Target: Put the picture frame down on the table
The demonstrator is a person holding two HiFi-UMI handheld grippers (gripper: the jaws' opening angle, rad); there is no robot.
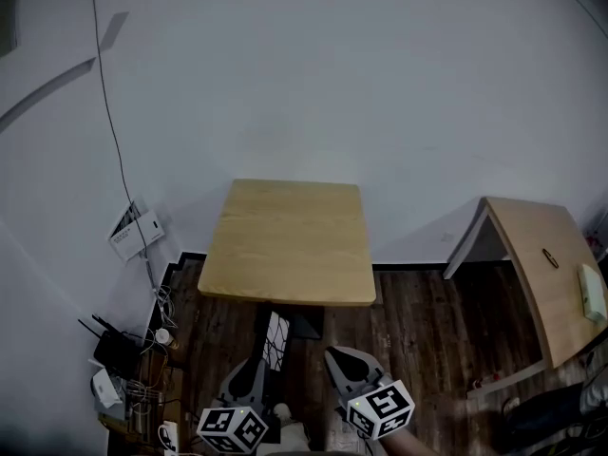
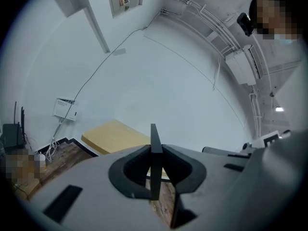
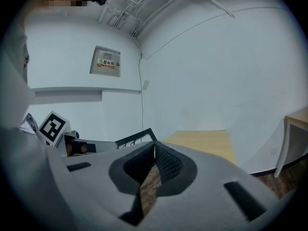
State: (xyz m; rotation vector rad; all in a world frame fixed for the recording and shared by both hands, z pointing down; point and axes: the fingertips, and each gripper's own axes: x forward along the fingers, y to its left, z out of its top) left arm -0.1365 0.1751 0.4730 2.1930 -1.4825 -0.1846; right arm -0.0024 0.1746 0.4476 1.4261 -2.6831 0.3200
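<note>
The picture frame has a black rim and a white, dark-lined picture. It is held upright just short of the near edge of the light wooden table. My left gripper is shut on its lower part. In the left gripper view the picture frame stands edge-on between the closed jaws of the left gripper, with the table beyond. My right gripper hovers beside it, shut and empty. In the right gripper view the right gripper has its tips together, and the frame's black rim shows to the left.
A second wooden table stands at the right with a pale object on it. A router and tangled cables lie on the floor at the left, below a white wall box. Dark wooden floor surrounds the table.
</note>
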